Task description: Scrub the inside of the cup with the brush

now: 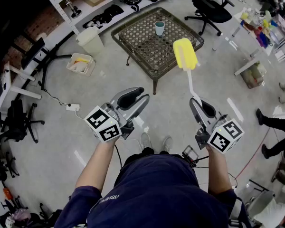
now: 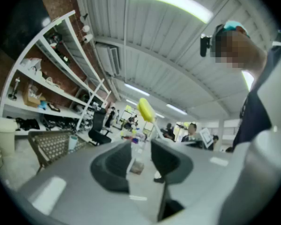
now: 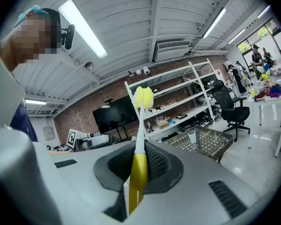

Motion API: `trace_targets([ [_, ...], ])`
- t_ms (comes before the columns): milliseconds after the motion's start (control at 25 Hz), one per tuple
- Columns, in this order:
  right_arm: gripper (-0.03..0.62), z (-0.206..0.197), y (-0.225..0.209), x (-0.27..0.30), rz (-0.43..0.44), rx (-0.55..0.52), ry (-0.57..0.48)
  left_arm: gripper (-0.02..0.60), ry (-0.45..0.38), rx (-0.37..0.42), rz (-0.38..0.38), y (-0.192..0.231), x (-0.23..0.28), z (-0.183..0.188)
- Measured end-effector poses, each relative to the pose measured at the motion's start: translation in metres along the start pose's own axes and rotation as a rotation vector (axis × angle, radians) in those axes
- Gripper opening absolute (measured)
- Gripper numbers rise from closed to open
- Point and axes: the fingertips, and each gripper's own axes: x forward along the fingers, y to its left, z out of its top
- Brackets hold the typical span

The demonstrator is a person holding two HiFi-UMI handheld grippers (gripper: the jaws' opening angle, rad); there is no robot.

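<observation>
A pale teal cup (image 1: 159, 28) stands upright near the far edge of a low wicker table (image 1: 133, 51), well ahead of both grippers. My right gripper (image 1: 196, 102) is shut on the white handle of a brush (image 1: 185, 54), whose yellow head points up and forward toward the table. In the right gripper view the brush (image 3: 143, 96) runs straight out between the jaws of the right gripper (image 3: 139, 156), and the cup (image 3: 192, 136) shows small at the right. My left gripper (image 1: 138, 98) is held at waist height, shut and holding nothing. The left gripper view shows the brush (image 2: 145, 109) beyond this gripper (image 2: 141, 149).
A white bin (image 1: 90, 39) and an open box (image 1: 80, 64) stand on the floor left of the table. Shelving runs along the back wall. A black office chair (image 1: 209, 6) is behind the table, a white table (image 1: 270, 30) at the right. A person's legs (image 1: 275, 123) show at right.
</observation>
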Motion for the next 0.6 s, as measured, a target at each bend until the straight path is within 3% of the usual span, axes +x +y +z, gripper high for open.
trace_targets([
  [600,0.028,-0.001,0.000,0.015,-0.004,0.010,-0.008,0.120,0.018,0.013,-0.011,0.014,-0.003,0.000],
])
